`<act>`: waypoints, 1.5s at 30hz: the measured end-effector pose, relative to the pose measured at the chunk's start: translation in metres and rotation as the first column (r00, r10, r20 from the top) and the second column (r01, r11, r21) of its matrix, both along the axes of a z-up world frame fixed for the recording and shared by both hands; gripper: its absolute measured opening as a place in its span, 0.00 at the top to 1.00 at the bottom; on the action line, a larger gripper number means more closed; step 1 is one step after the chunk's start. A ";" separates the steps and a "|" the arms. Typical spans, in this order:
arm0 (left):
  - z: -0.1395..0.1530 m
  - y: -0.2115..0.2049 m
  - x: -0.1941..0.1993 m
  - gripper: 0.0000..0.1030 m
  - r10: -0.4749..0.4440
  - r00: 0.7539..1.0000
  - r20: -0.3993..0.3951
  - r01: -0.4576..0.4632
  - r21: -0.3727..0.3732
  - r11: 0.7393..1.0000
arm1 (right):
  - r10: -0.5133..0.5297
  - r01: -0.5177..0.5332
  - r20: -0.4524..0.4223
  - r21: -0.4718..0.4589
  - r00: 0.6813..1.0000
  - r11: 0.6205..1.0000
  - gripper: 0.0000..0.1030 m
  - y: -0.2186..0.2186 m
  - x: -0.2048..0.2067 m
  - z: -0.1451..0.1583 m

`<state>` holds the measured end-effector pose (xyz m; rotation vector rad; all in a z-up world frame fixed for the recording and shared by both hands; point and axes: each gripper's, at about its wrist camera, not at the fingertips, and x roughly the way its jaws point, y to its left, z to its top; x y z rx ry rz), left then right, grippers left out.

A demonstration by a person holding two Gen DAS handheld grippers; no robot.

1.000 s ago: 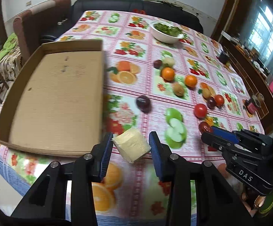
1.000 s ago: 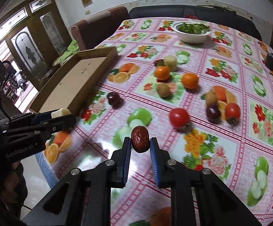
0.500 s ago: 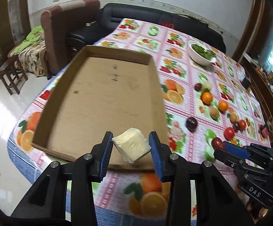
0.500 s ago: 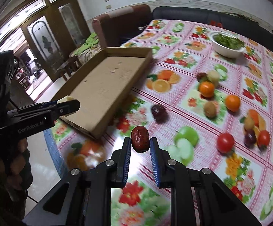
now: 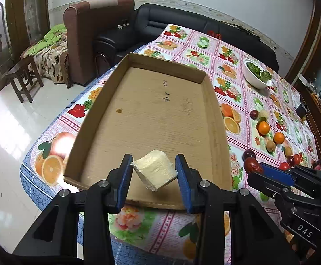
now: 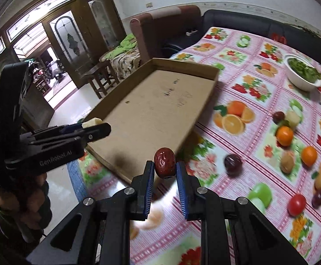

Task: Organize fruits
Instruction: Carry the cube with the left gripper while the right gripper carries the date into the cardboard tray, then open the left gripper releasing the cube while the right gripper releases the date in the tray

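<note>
My left gripper is shut on a pale yellow fruit chunk, held above the near end of a shallow cardboard tray. My right gripper is shut on a dark red jujube, hanging over the tablecloth just off the cardboard tray's near right corner. In the left wrist view the right gripper shows at the right with the jujube at its tips. The left gripper shows at the left in the right wrist view. Several loose fruits lie to the right: oranges, a tomato, a dark plum.
A white bowl of greens stands at the far side of the fruit-print tablecloth. A brown armchair and black sofa sit behind the table. A wooden stool stands on the tiled floor to the left.
Both grippers have swung left with their fruit, from over the loose fruits towards the tray. The chunk now hangs over the tray's near end; the jujube is beside its corner.
</note>
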<state>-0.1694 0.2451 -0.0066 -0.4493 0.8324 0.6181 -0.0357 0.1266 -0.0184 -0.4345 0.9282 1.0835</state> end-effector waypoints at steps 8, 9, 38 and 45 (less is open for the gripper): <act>-0.006 0.022 0.000 0.64 0.037 0.999 -0.023 -0.036 0.012 0.999 | 0.073 -0.074 -0.049 -0.004 0.996 0.997 0.80 0.051 -0.001 -0.014; -0.008 0.025 0.001 0.64 0.039 0.999 -0.027 -0.039 0.010 0.999 | 0.081 -0.082 -0.061 -0.011 0.995 0.997 0.80 0.058 -0.001 -0.018; -0.027 0.027 0.010 0.53 0.041 0.992 -0.116 -0.039 0.019 0.999 | 0.065 -0.069 -0.075 -0.042 0.995 0.997 0.77 0.052 0.001 -0.030; -0.020 0.015 0.012 0.53 0.039 0.992 -0.120 -0.035 0.040 0.999 | -0.024 0.024 -0.066 -0.013 0.998 1.000 0.77 0.006 0.015 -0.016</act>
